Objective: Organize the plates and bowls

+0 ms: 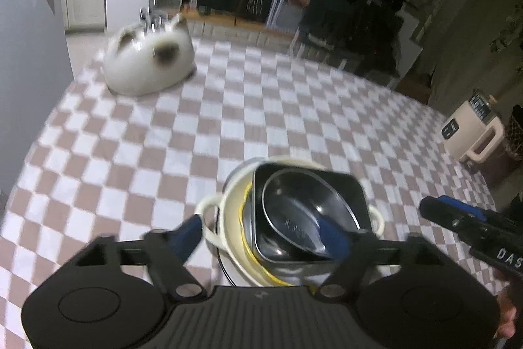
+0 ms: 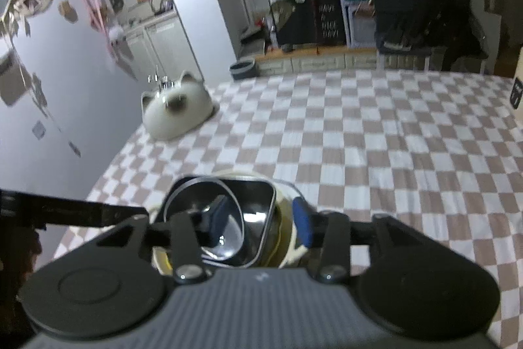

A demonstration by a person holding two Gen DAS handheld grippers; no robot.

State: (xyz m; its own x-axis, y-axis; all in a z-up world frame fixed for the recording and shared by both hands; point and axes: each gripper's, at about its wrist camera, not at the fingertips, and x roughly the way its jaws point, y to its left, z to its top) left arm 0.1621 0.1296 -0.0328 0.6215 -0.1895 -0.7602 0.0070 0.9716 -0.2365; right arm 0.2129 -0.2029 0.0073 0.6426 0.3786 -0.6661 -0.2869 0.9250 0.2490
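A stack of dishes sits on the checkered table near its front edge: a cream bowl with side handles point(image 1: 228, 208), a yellow rim inside it, a black square dish point(image 1: 346, 188) and a round black bowl point(image 1: 294, 218) on top. My left gripper point(image 1: 261, 234) is open, its blue fingertips straddling the stack. In the right wrist view the same stack appears, with the square dish point(image 2: 258, 201) and round bowl point(image 2: 196, 195). My right gripper point(image 2: 258, 218) is open, one finger over the round bowl, the other beside the cream bowl point(image 2: 287, 231).
A white cat-shaped holder point(image 1: 150, 61) with metal utensils stands at the table's far left, also seen in the right wrist view point(image 2: 176, 110). A beige appliance point(image 1: 470, 130) sits past the right edge. The right gripper shows in the left wrist view point(image 1: 434, 208).
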